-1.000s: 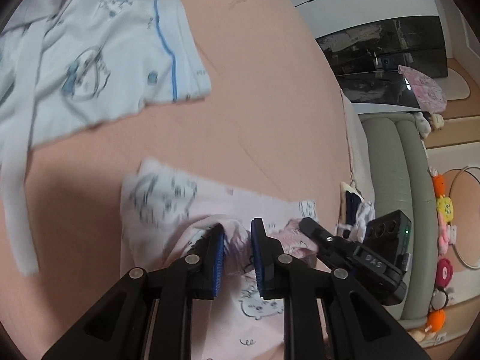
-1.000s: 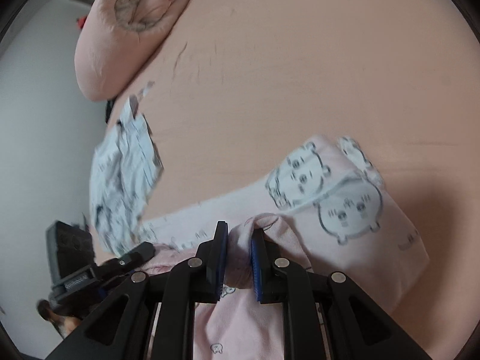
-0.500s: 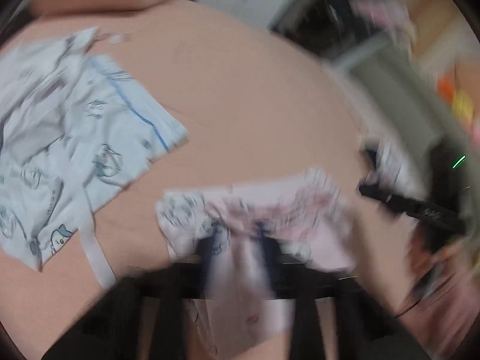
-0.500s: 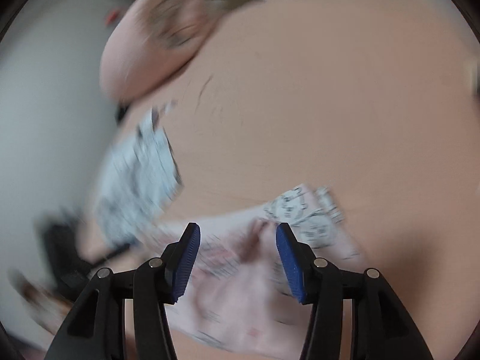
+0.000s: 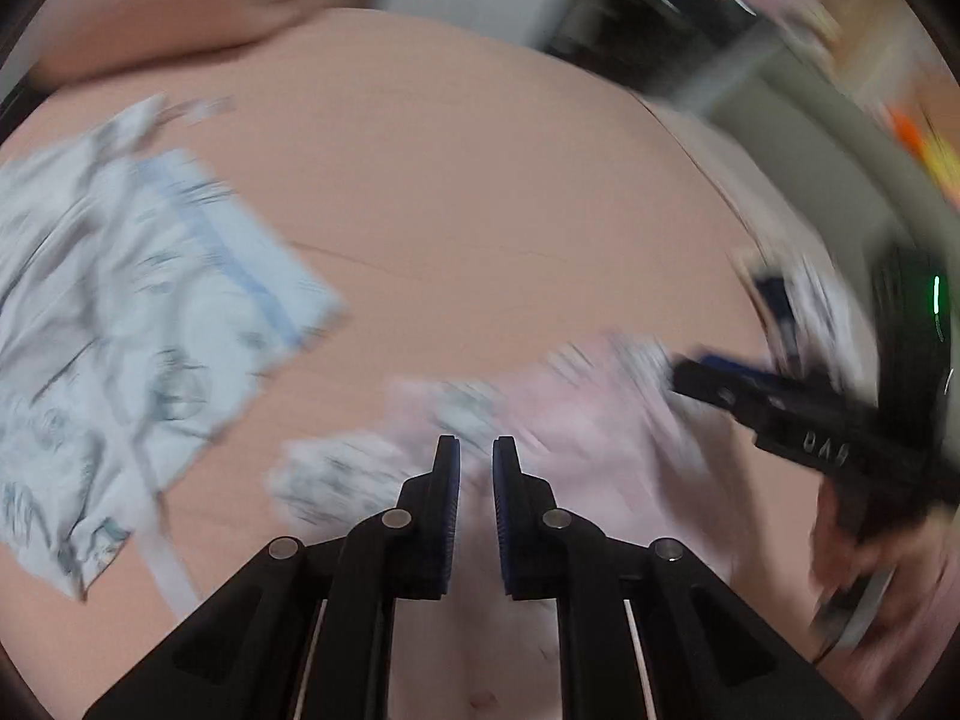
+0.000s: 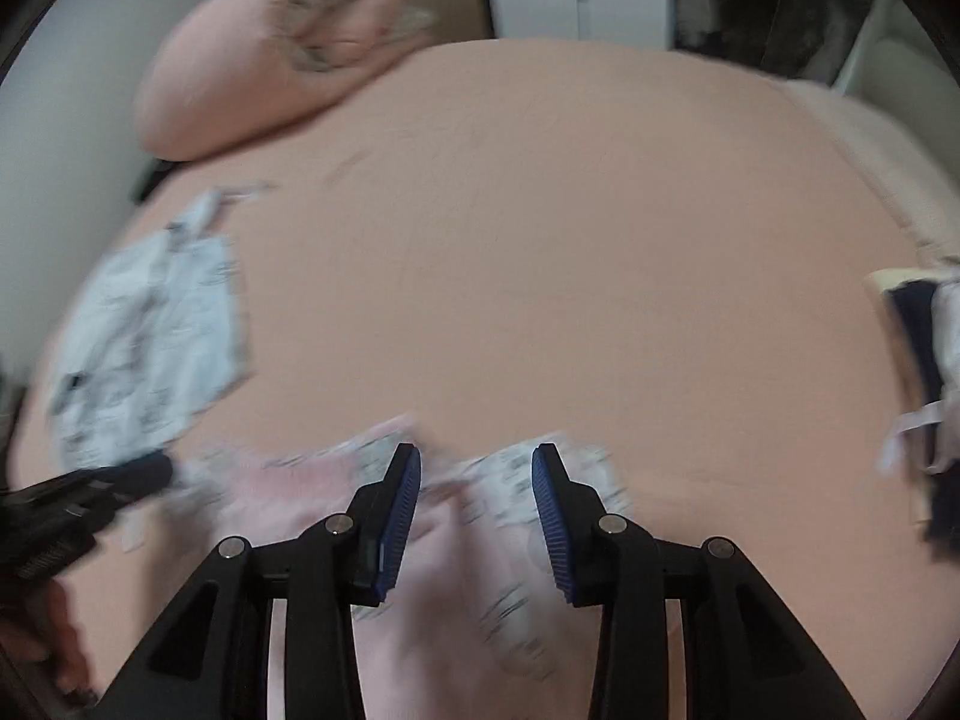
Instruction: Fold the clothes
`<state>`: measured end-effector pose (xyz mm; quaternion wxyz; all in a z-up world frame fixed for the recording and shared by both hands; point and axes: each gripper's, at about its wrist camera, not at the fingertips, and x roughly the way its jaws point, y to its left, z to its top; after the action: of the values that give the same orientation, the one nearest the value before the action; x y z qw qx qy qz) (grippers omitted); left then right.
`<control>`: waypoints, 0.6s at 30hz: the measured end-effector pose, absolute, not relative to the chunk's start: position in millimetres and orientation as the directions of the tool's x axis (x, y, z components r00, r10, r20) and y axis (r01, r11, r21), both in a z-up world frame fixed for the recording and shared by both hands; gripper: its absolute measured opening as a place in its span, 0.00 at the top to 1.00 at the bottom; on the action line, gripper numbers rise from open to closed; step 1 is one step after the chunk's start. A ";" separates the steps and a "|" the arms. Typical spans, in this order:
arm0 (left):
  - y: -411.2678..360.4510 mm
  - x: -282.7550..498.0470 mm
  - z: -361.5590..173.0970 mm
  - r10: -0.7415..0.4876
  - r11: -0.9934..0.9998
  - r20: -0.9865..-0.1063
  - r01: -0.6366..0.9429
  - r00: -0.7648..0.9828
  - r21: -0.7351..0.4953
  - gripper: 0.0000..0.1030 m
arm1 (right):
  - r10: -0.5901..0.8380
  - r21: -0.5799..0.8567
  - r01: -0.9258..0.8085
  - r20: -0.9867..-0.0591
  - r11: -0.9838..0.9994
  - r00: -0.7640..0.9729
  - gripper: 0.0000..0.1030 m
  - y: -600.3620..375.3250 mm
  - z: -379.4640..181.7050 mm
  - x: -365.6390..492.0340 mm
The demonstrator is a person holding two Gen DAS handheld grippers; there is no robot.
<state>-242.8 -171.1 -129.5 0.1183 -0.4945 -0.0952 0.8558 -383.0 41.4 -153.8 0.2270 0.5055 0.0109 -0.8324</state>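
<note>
In the left wrist view, the left gripper point(image 5: 476, 480) sits at the bottom centre of the frame, its two blue-padded fingers point(image 5: 449, 498) drawn close with only a narrow gap between them. Pink cloth shows through that gap, but motion blur hides whether the pads pinch it, so I cannot tell if this gripper is clenched on the fabric or just above it. The pink garment point(image 5: 576, 420), printed with grey cartoon figures, lies on the peach bedsheet point(image 5: 480, 192) around and beyond the fingertips, spreading toward the right. At the left of the frame a light blue garment point(image 5: 138, 324) with a blue stripe lies spread flat, apart from the pink one. The right gripper point(image 5: 798, 420) reaches in from the right edge, its tip beside the pink garment's right end.

In the right wrist view, the right gripper point(image 6: 476, 480) fills the bottom centre, its fingers spread wide and released, holding nothing. The pink garment point(image 6: 456, 546) lies below and between the fingers, in the lower middle of the frame. The light blue garment point(image 6: 150, 354) lies at the left, and a pink pillow point(image 6: 270, 54) rests at the upper left. The left gripper point(image 6: 96, 492) enters from the lower left edge, touching the pink garment's left end. A dark blue and white bundle point(image 6: 924, 372) sits at the right edge.
</note>
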 end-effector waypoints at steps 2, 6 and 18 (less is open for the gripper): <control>-146.0 -242.5 -142.9 0.253 -0.962 -0.858 -0.209 -0.447 -0.175 0.90 | -0.367 0.165 0.495 -0.864 -0.853 -0.345 0.63 26.6 -159.9 -364.8; -148.1 -255.6 -166.4 0.158 -0.958 -0.916 -0.282 -0.368 -0.052 0.90 | -0.246 0.003 0.603 -0.915 -0.798 -0.320 0.63 17.4 -186.6 -352.1; -131.6 -211.3 -140.8 0.277 -0.848 -0.899 -0.526 -0.338 -0.064 0.46 | -0.318 0.030 0.690 -0.901 -0.724 -0.295 0.62 47.7 -171.1 -312.1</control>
<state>-211.3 -131.6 -140.8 0.2480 -0.5191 0.1197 0.8091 -312.1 47.7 -171.1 0.3218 0.4988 0.1862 -0.7829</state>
